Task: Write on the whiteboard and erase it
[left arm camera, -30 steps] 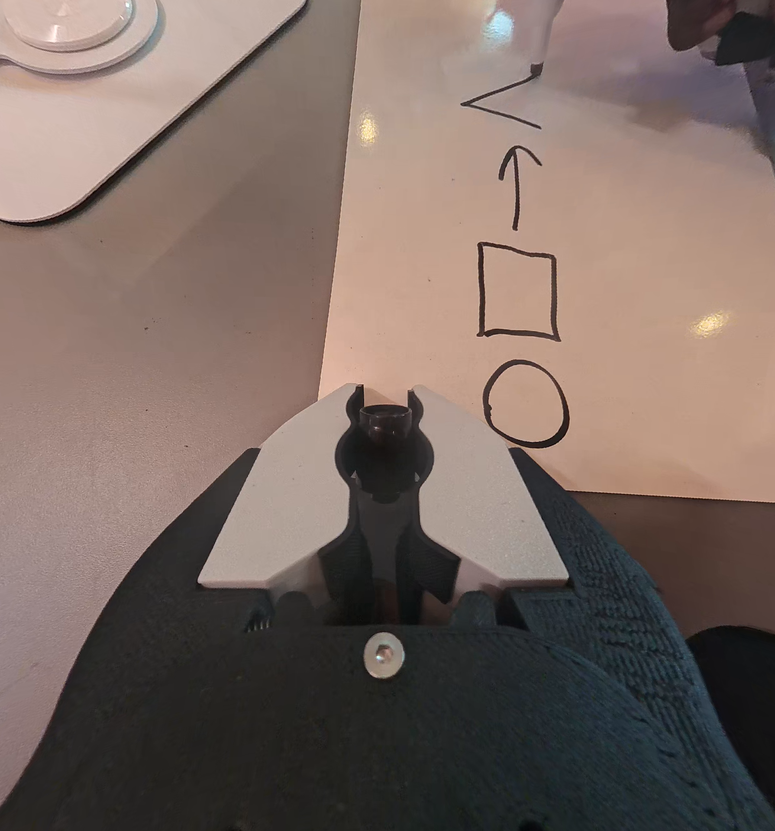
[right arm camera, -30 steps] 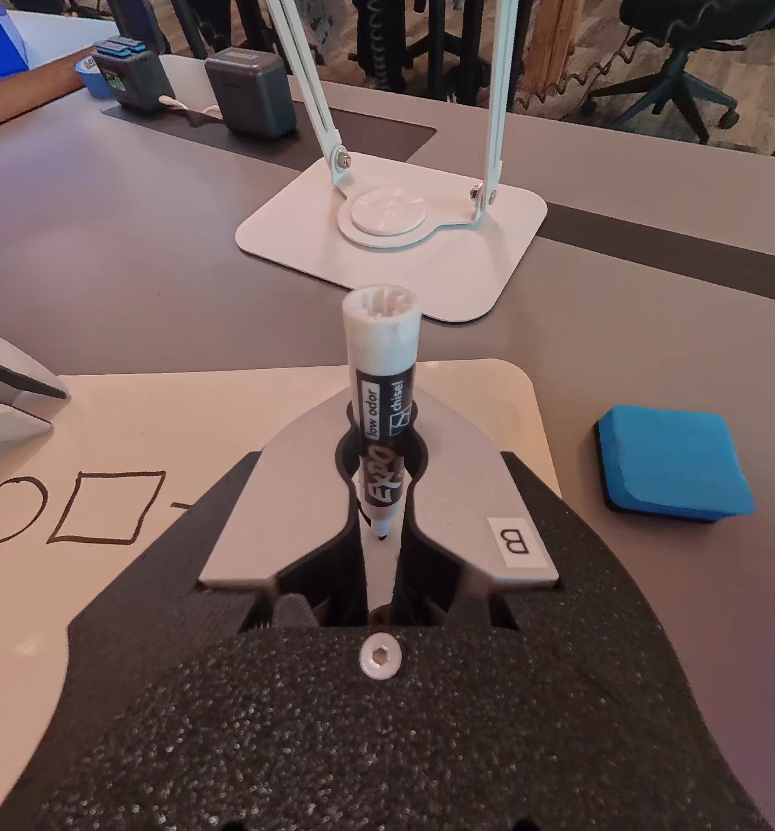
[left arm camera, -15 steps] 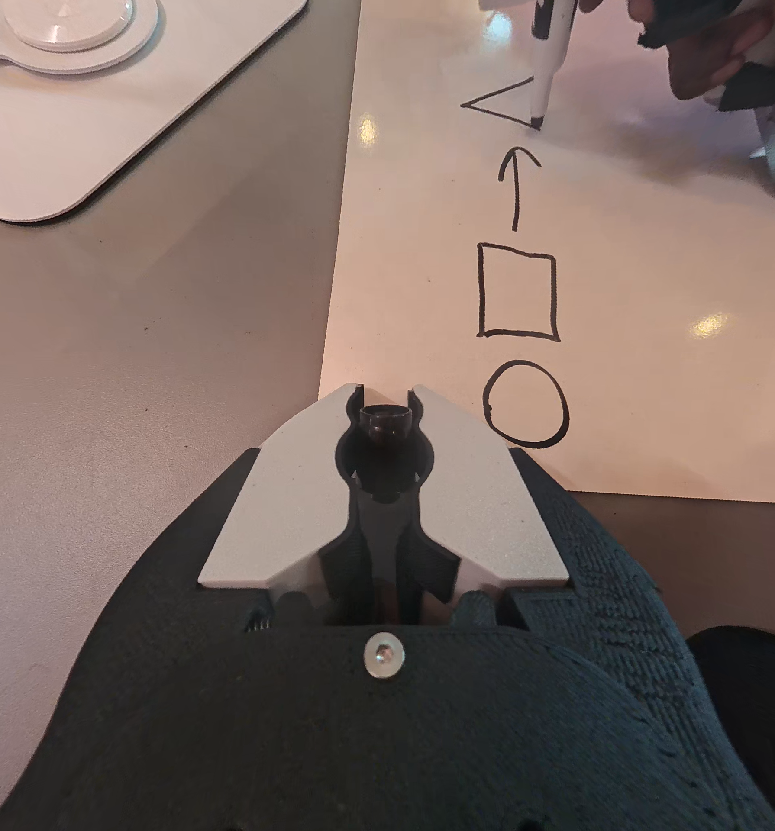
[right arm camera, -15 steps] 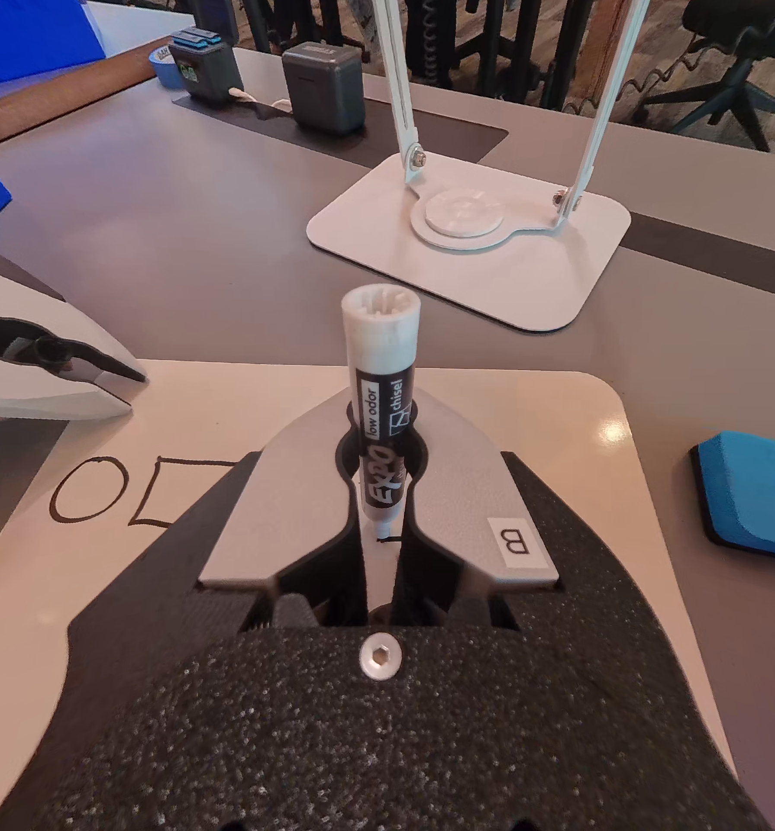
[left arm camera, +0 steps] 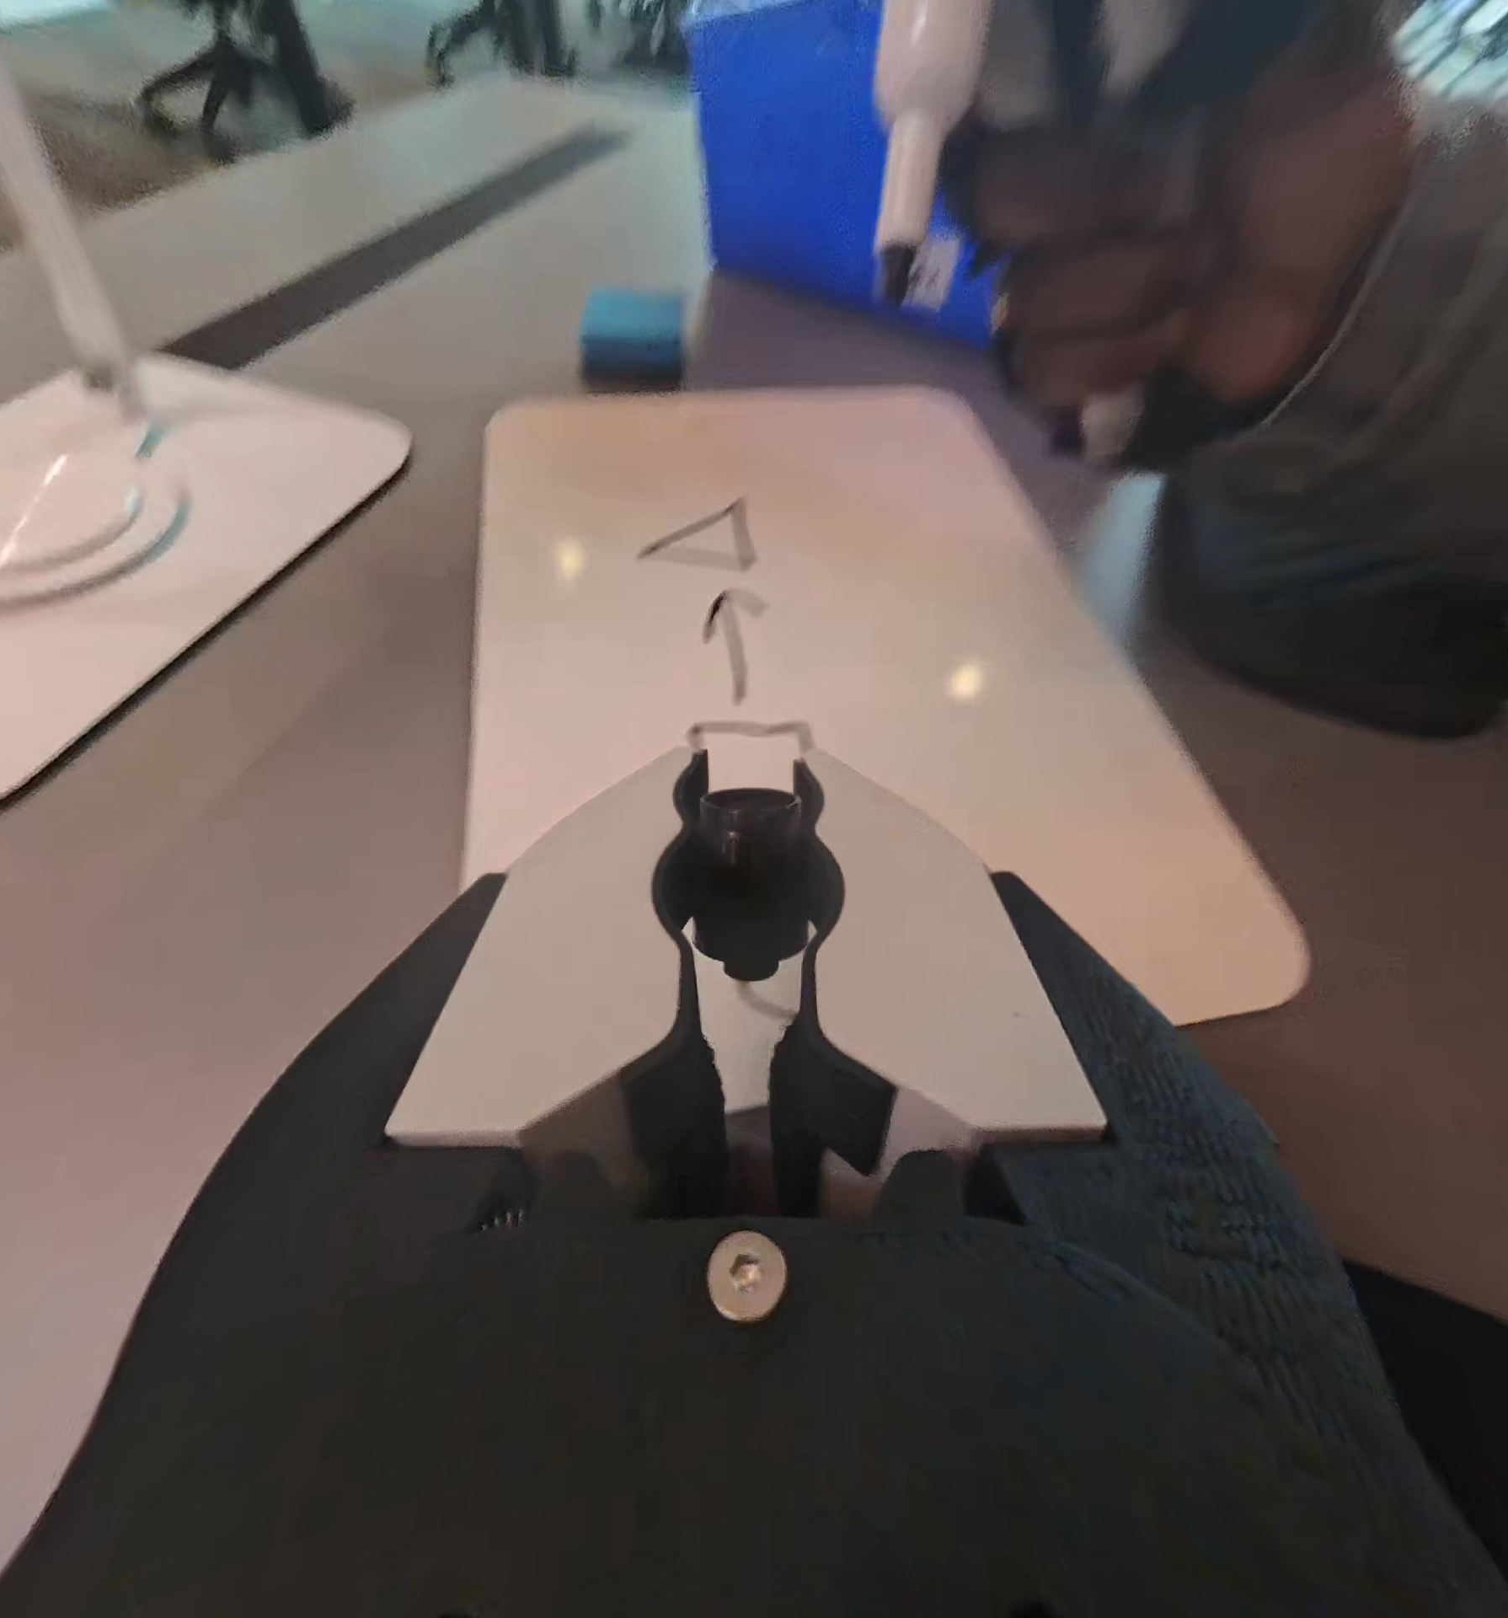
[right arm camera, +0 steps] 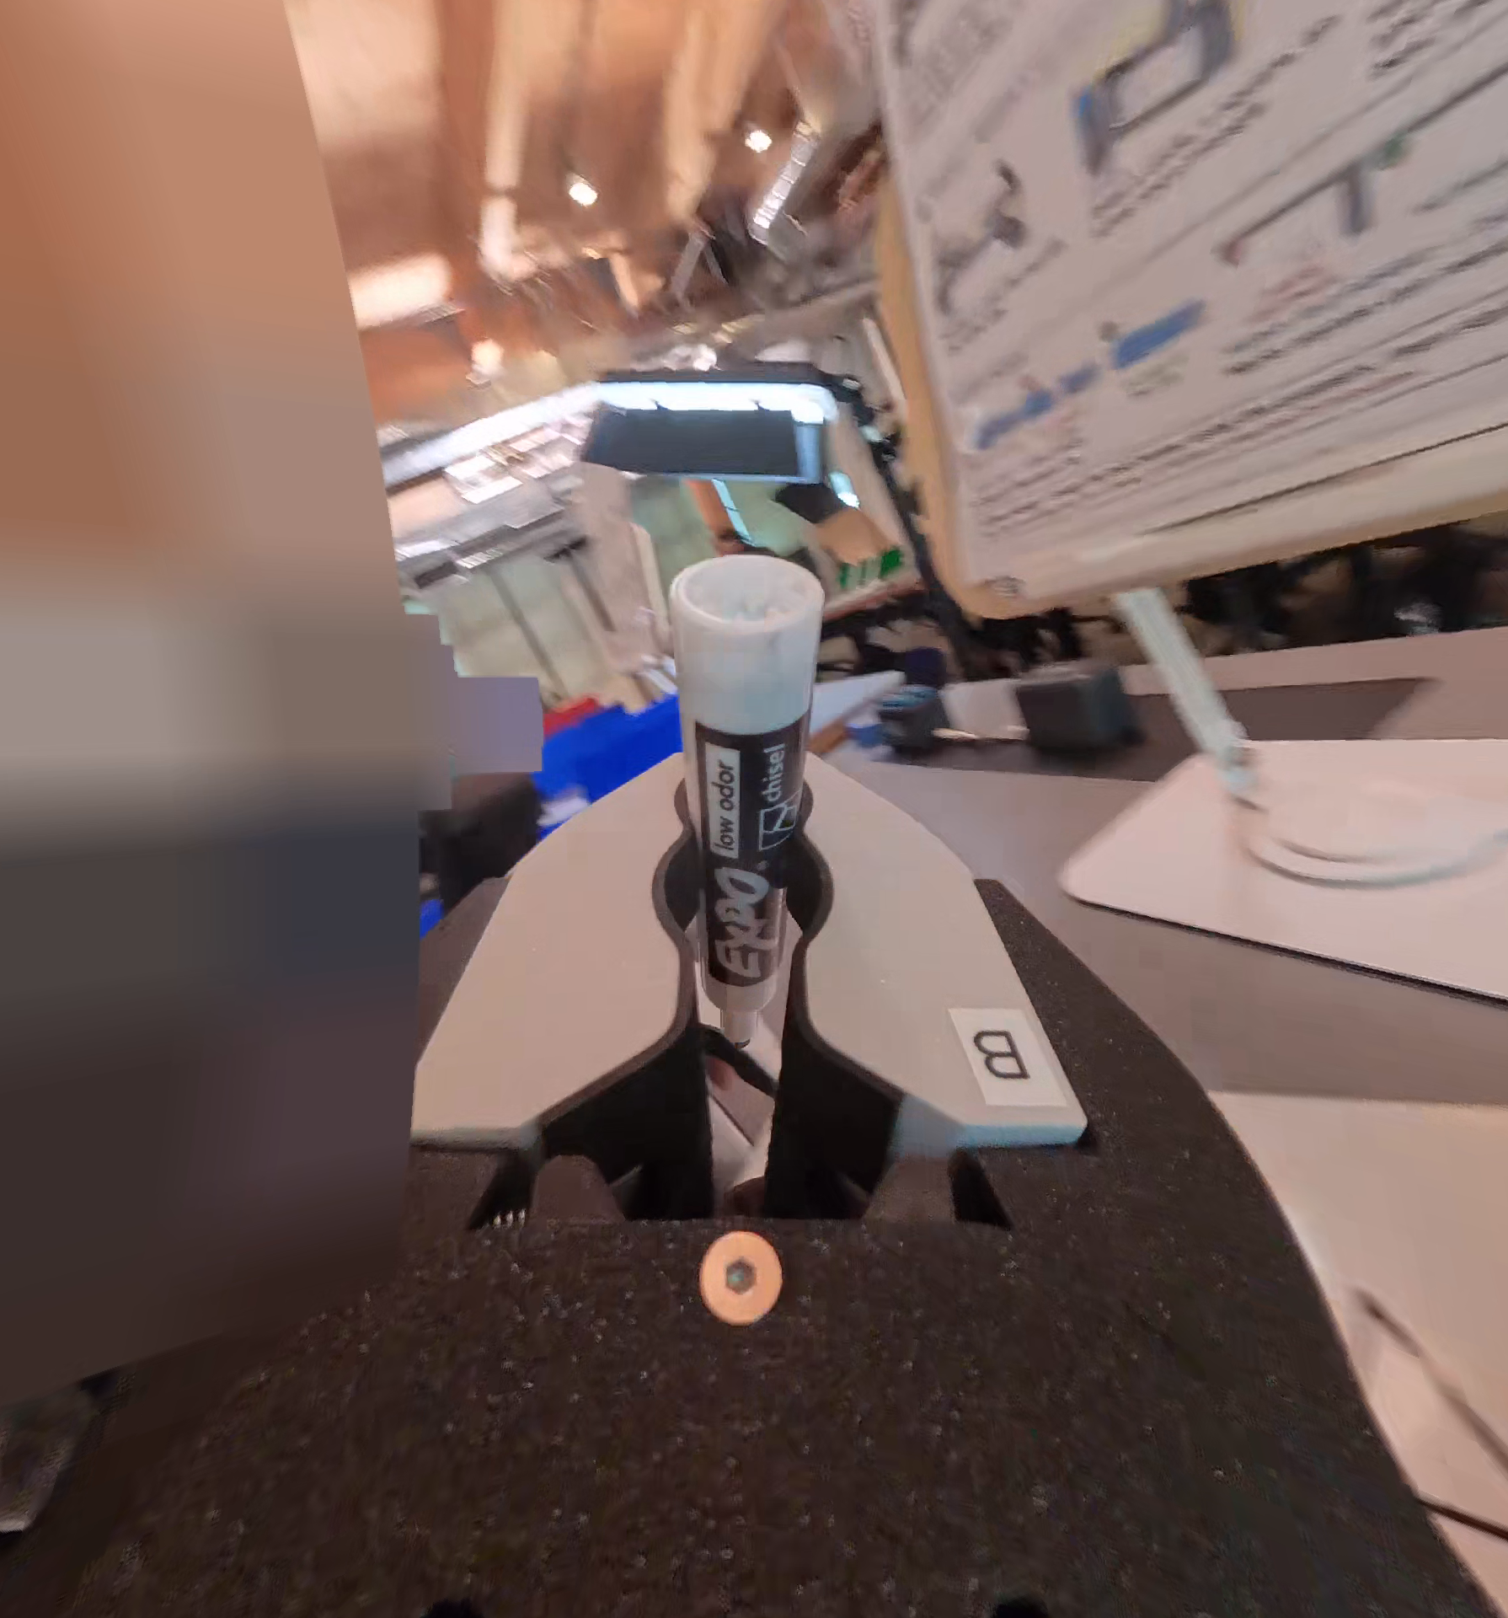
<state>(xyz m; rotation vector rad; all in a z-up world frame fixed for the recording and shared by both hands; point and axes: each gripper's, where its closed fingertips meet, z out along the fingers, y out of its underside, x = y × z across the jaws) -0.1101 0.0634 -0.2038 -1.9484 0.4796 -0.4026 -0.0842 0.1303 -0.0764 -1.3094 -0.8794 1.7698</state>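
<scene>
The white whiteboard point(left arm camera: 908, 788) lies on the grey table and bears a drawn triangle point(left arm camera: 707, 543), an arrow point(left arm camera: 733, 639) and the top of a square. My left gripper point(left arm camera: 749, 770) is shut on a black marker cap point(left arm camera: 746, 840) and hangs over the near end of the board. My right gripper point(right arm camera: 746, 775) is shut on the black-and-white marker point(right arm camera: 746, 788), tip down. In the left wrist view the marker point(left arm camera: 908, 131) is held high above the board's far end, off the surface. A blue eraser point(left arm camera: 632, 337) lies beyond the board.
A white lamp base point(left arm camera: 120, 560) stands left of the board; it also shows in the right wrist view point(right arm camera: 1346, 858). A blue bin point(left arm camera: 803, 158) stands behind the eraser. A person's hand point(left arm camera: 1188, 245) holds the right gripper. A poster board point(right arm camera: 1214, 263) stands at upper right. My hands' fingertips stand some 15 centimeters from each other. The blue eraser point(left arm camera: 632, 337) is about 25 centimeters from my right fingertips.
The triangle has been closed. The right gripper has lifted the marker off the board and tilted upward. My left gripper has risen and moved forward over the circle and square.
</scene>
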